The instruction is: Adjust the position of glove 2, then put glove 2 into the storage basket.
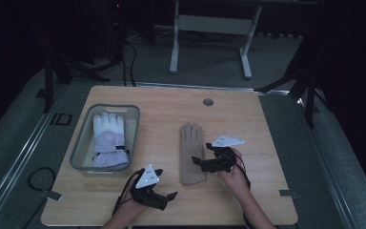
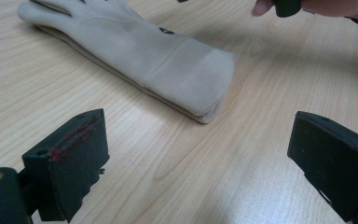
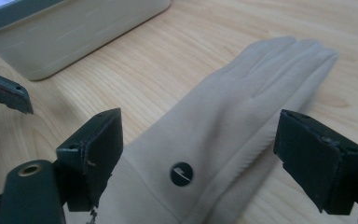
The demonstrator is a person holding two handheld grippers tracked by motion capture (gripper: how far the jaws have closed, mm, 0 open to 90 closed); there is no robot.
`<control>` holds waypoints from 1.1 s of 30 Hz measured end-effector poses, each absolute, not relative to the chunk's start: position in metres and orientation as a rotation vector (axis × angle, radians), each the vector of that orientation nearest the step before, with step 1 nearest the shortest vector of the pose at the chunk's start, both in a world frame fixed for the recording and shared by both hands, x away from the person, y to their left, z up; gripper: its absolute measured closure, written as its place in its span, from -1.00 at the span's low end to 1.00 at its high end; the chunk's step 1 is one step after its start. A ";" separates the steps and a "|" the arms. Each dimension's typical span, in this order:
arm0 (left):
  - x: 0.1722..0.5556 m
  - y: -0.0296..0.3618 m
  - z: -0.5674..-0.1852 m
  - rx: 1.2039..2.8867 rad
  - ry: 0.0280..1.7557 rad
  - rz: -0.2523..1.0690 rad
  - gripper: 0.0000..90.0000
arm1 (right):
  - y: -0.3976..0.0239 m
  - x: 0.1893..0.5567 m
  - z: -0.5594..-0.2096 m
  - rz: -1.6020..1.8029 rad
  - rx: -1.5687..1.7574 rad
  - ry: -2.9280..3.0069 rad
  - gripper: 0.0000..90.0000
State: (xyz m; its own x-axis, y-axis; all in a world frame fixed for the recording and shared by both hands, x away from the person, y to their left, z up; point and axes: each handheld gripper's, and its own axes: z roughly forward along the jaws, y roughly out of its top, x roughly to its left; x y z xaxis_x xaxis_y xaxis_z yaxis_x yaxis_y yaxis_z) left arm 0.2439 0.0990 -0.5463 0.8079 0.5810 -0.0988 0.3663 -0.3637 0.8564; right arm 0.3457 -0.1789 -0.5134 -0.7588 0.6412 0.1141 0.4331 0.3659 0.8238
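While the right claw (image 3: 198, 154) gapes empty above the beige glove (image 3: 242, 112), its cuff runs off-frame.

high view: fixed above my side, looks forward and down, far off, takes in whole worktop (image 1: 171, 102), floor beyond. left gripper view: rides my left hand-held gripper (image 2: 196, 154), low over wood, looks along its jaws at cuff end of beige glove (image 2: 135, 51), close. right gripper view: rides my right hand-held gripper (image 3: 198, 154), just above same glove, looks along it toward fingertips, grey bin (image 3: 70, 32) behind. all three views share glove and wood around it.
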 end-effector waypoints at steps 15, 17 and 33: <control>0.246 0.086 -0.549 2.053 0.653 0.232 -0.88 | -0.211 0.342 -0.525 1.406 0.975 2.580 -0.74; 0.248 0.084 -0.548 2.057 0.631 0.209 -0.86 | -0.212 0.342 -0.524 1.404 0.960 2.584 -0.74; 0.279 0.047 -0.535 2.150 0.489 0.227 -0.53 | -0.192 0.405 -0.511 1.279 1.120 2.420 -0.04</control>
